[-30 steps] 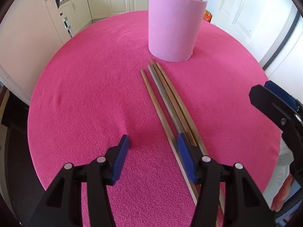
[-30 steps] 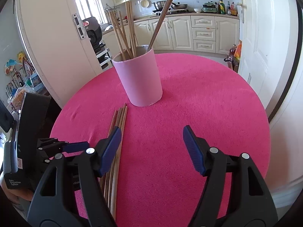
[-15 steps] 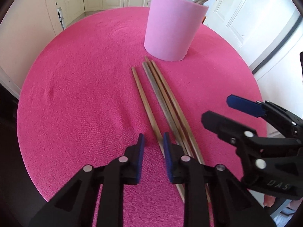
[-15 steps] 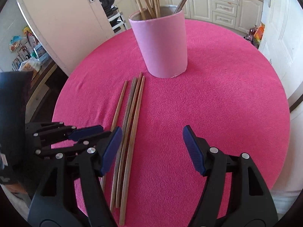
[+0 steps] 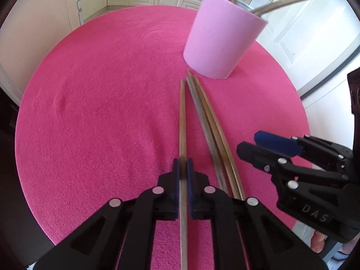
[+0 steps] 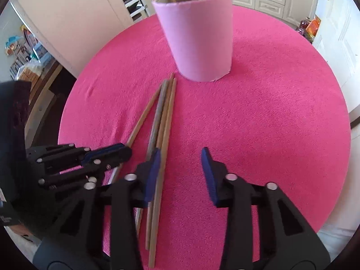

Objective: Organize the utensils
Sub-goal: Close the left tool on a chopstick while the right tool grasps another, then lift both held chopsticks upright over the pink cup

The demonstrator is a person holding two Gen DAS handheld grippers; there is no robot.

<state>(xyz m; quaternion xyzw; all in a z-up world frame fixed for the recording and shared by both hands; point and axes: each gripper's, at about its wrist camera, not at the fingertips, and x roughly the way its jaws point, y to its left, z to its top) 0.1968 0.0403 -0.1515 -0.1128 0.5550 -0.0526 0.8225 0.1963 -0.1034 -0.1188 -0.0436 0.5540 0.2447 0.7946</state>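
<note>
Gripping now: the left claw (image 5: 182, 168) is clenched on one wooden stick (image 5: 182, 121), the leftmost of the loose ones, near its near end.
Stick position: it lies along the pink bench (image 5: 101, 112), its far tip pointing toward the pink cup (image 5: 222, 45) and stopping a little short of it.
Other sticks: three more (image 5: 211, 121) lie bundled just beside it on the right, touching one another, tips near the cup's base.
Cup: upright on the bench, with several sticks standing in it.
Right claw: the right claw (image 6: 181, 168) is released, jaws wide, its left pad over the bundle (image 6: 164, 117), gripping nothing.
Step in hand: pickup of a single stick, judged just secured and not clearly lifted.
Next move: likely lift, swing the stick upright and drop it into the cup's mouth; that calls for clearing the rim and the standing sticks without nudging the bundle.
Risk: a grip so near the end may let the long stick pivot.
</note>
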